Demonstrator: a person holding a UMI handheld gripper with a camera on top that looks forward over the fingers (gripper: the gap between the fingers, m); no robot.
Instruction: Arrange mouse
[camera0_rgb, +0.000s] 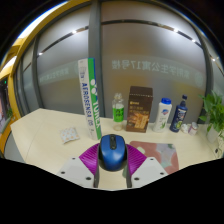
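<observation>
A blue computer mouse (112, 151) with a dark scroll wheel sits between my two fingers, its sides pressed by the purple pads (88, 157). My gripper (112, 160) is shut on the mouse and holds it above the pale tabletop (50, 140). The mouse's underside is hidden.
Beyond the fingers, along the back of the table by the glass wall, stand a tall white-and-green tube (90, 98), a green bottle (118, 111), a brown box (140, 106), a white bottle (163, 113), a dark blue bottle (179, 114) and a plant (213, 113). A small packet (70, 134) lies at the left.
</observation>
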